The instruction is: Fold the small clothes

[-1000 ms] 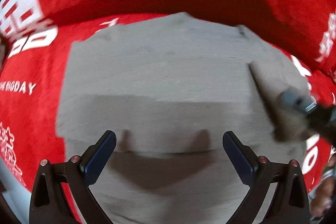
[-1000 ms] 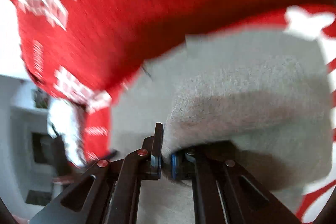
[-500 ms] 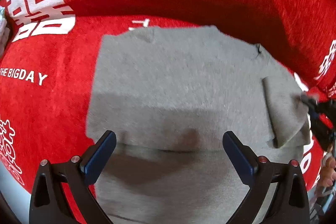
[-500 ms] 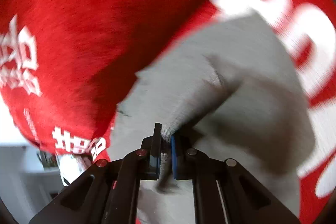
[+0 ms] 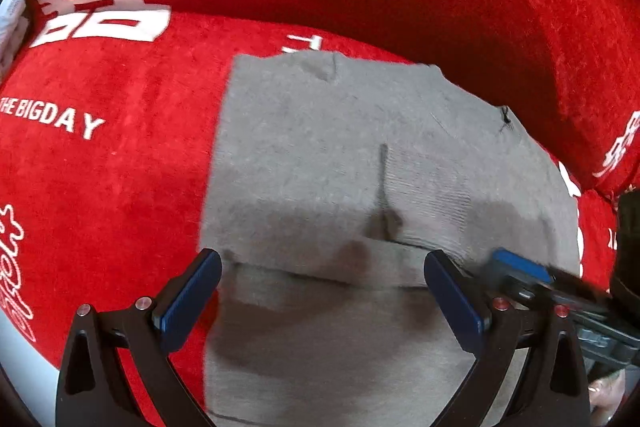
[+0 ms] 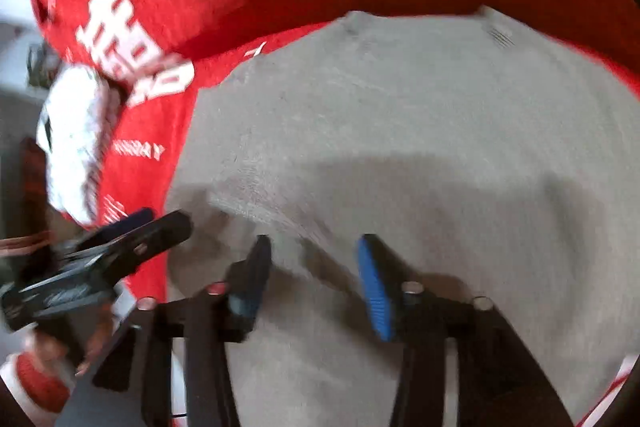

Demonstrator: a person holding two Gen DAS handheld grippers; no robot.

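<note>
Since a second ago, let go of the sleeve: right hand-held gripper (image 6: pixel 312 281) now released, left hand-held gripper (image 5: pixel 320 301) spread wide too. Grey jumper (image 5: pixel 360 155) lying flat on red sofa (image 5: pixel 120 187). Soft, light, limp knit; best pinched at hem corners.

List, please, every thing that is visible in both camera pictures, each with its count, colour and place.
garment: one, grey knit, lying flat on the sofa cover, partly folded
sofa cover: one, red with white lettering, under and behind the garment
white cloth: one, at the cover's left edge in the right wrist view, blurred
left tongs: one, black with blue pads, open over the garment's near edge
right tongs: one, black with blue pads, open, holding nothing
</note>
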